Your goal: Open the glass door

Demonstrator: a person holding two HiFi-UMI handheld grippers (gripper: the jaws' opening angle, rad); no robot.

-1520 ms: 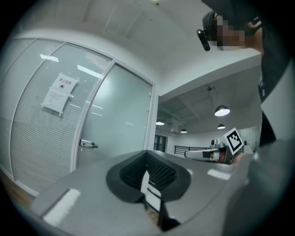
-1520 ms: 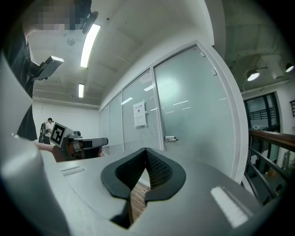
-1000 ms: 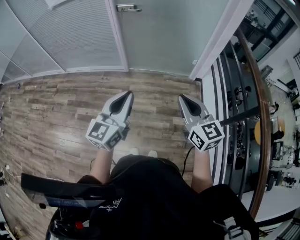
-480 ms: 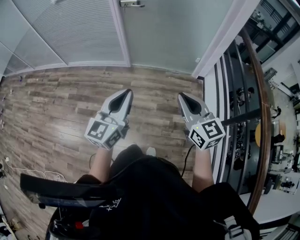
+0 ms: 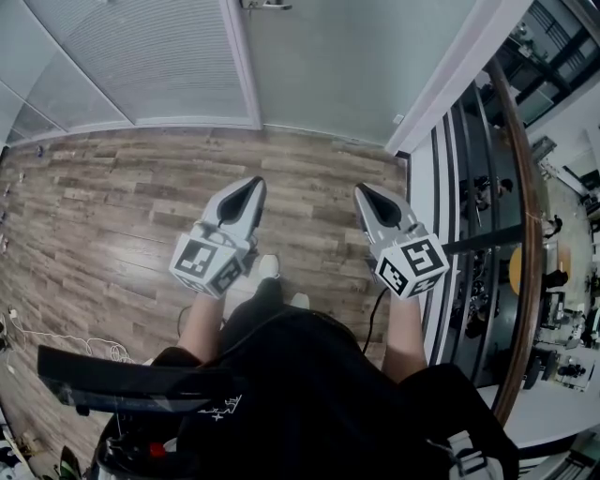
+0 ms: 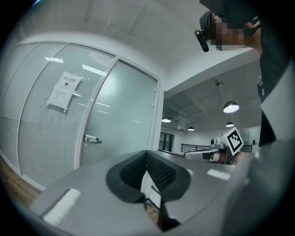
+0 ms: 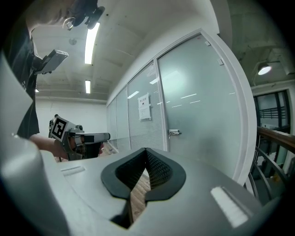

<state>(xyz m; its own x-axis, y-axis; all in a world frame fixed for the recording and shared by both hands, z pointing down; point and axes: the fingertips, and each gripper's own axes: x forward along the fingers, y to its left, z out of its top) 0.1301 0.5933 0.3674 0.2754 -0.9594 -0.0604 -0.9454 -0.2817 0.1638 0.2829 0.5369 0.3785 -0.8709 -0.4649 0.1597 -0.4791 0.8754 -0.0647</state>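
I'm standing on the wood-plank floor (image 5: 103, 216), facing the frosted glass door (image 5: 347, 66), which is sitting shut in its white frame well ahead of me. I'm holding my left gripper (image 5: 254, 185) out in front, its jaws pressed together with nothing between them. My right gripper (image 5: 360, 191) is pointing the same way beside it, jaws likewise closed and empty. The door's metal lever handle (image 5: 265, 5) is showing at its left edge, well apart from both grippers. A wooden-topped railing (image 5: 521, 187) is running along my right.
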